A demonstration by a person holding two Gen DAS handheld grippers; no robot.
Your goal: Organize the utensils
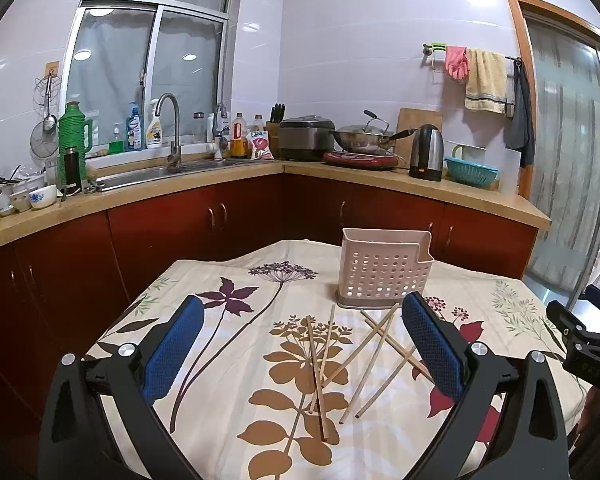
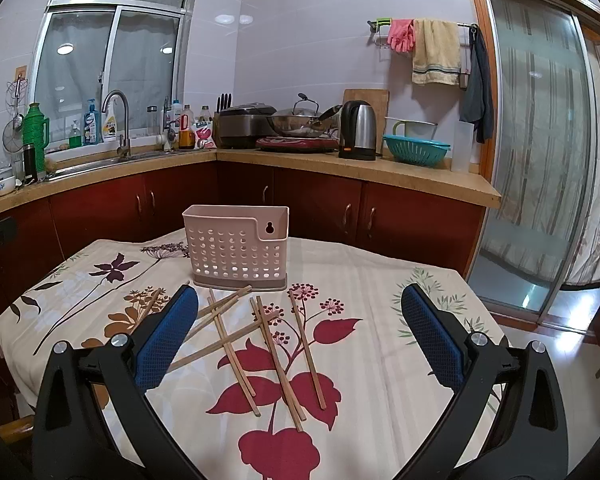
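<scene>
Chopsticks (image 2: pixel 260 332) lie scattered, crossing, just in front of holder (image 2: pixel 236 246) mid-table (image 2: pixel 380 300). L gripper (image 1: pixel 303 340) & R gripper (image 2: pixel 299 330) both spread wide, empty, above them. Some sticks cut off behind L finger (image 2: pixel 168 336); holder's inside hidden.

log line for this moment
left gripper open, empty | right gripper open, empty | chopsticks loose on tablecloth | holder upright

A floral tablecloth (image 2: pixel 380 280) covers the table. Behind it, dark red cabinets (image 2: pixel 320 208) carry a tan counter (image 2: pixel 420 178) with a sink and tap (image 1: pixel 172 128), a green flask (image 1: pixel 74 132), a rice cooker (image 1: pixel 306 138), a wok (image 1: pixel 360 136), a steel kettle (image 2: pixel 358 130) and a teal colander (image 2: pixel 416 150). A pink glove (image 2: pixel 402 36) and a yellow towel (image 2: pixel 436 52) hang on the wall rail.
</scene>
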